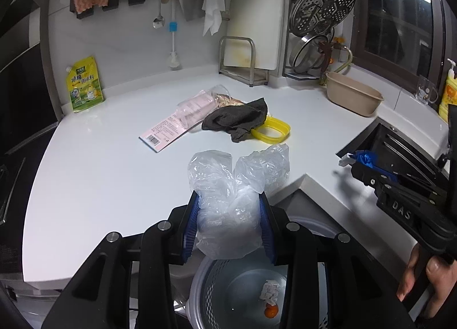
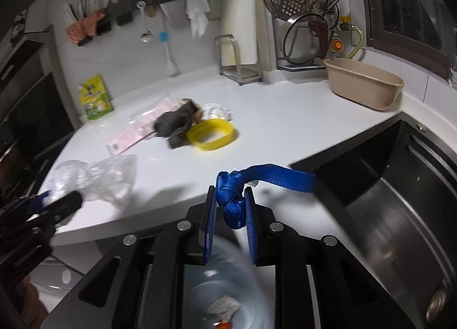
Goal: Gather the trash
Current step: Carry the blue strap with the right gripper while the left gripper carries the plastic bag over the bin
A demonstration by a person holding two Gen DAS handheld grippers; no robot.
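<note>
Now plastic bag (image 1: pixel 228 215) clamped in left gripper (image 1: pixel 228 223), strap (image 2: pixel 232 203) in right gripper (image 2: pixel 228 215), both above bin (image 1: pixel 211 286); wrapper (image 1: pixel 171 126), rag (image 1: pixel 237 120) uncollected beyond bin.

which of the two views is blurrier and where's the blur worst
The right wrist view is blurrier: the grey cloth and yellow plastic container smear, and the white perforated bin below the right tool streaks most. The left wrist view is sharp: the barcode on the pink card package reads crisply, as does the clear plastic bag in the left tool.
</note>
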